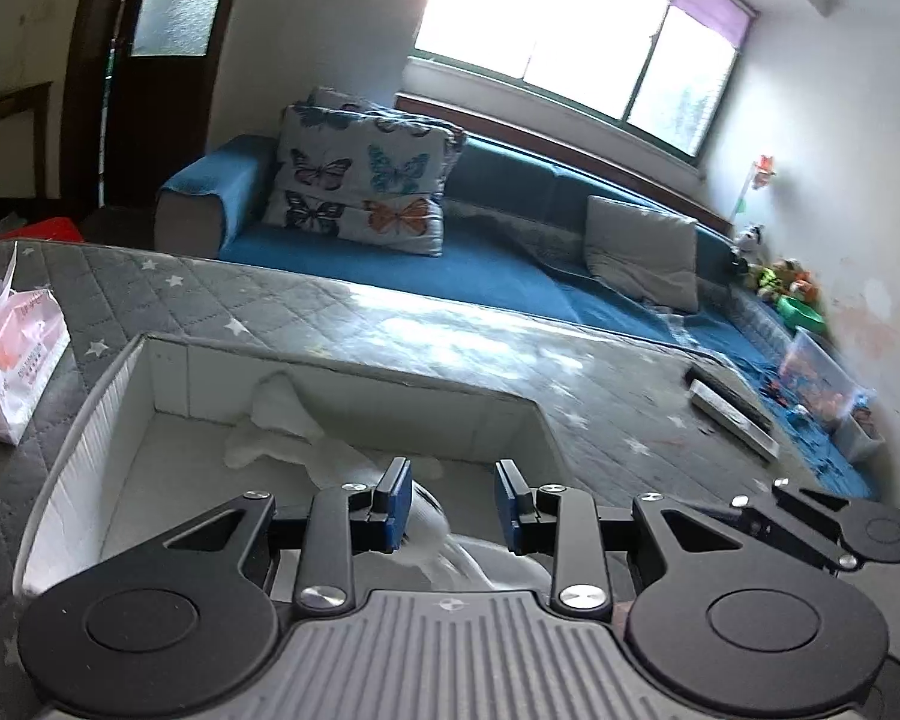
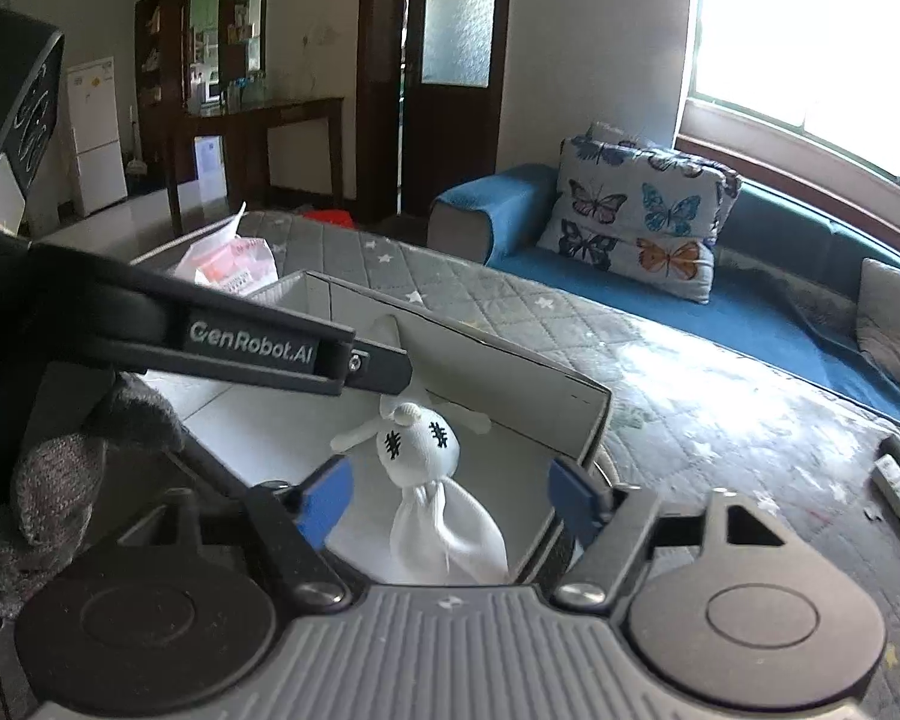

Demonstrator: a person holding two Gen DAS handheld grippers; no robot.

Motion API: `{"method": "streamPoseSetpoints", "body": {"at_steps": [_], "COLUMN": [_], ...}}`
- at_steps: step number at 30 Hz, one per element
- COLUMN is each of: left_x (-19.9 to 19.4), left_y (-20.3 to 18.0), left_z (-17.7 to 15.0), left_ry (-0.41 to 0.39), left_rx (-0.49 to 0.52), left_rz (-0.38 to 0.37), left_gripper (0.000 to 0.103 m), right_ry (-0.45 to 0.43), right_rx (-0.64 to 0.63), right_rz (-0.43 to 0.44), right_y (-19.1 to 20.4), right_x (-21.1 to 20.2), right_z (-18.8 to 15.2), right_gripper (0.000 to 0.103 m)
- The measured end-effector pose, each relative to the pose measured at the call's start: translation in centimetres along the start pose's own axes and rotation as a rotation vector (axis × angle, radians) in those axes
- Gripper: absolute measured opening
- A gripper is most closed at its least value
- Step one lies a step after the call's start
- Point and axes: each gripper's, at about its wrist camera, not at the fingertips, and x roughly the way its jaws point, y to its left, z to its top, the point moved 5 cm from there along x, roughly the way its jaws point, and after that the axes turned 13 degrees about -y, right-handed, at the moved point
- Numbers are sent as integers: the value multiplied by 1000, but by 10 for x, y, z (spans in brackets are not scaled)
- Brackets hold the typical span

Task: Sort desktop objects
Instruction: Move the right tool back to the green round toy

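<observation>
A white cloth doll (image 2: 421,450) with stitched black eyes lies inside a white open box (image 2: 510,372) on the grey quilted table (image 2: 510,300). My right gripper (image 2: 450,498) is open above the box's near side, its blue pads (image 2: 330,498) wide apart, and the doll shows between them untouched. My left gripper (image 1: 453,504) is open too, hovering over the box (image 1: 210,378) with the doll's white cloth (image 1: 288,414) beneath it. In the right wrist view the left gripper's black fingers (image 2: 384,369) hang just above the doll's head, held by a gloved hand (image 2: 60,480).
A pink tissue pack (image 1: 12,360) sits on the table left of the box. Two remote controls (image 1: 732,414) lie near the table's right edge. Behind the table runs a blue sofa (image 1: 480,276) with a butterfly pillow (image 1: 360,180) and a clear toy bin (image 1: 816,378).
</observation>
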Motion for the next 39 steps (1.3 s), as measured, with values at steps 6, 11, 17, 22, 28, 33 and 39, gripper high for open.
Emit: {"method": "streamPoseSetpoints", "body": {"at_steps": [6,11,17,22,28,33,39], "left_x": [-29,-53,-72,-84,-93,-95,-94], "left_y": [-17,-31,-47,-61,-82,-100,-126], "left_z": [-17,-34,-60,-81,-101,-117,-131], "left_ry": [21,34,61,89,121,156,192], "left_rx": [25,38,49,59,103,128,162], "left_rz": [-34,-70,-111,-147,-207,-254,-329], "left_gripper": [33,33,33,33,33,33,33], "right_ry": [-40,-62,-69,-70,-62,-49,-36], "right_rx": [19,21,23,52,119,152,209], "right_rz": [-31,-72,-135,-188,-228,-258,-267], "right_y": [-3,-5,-8,-9,-9,-11,-16], "right_x": [-46,-81,-115,-141,-165,-175,-178], "right_z": [-9,-22,-47,-75,-110,-131,-148], "right_gripper": [78,79,87,87,87,87,87]}}
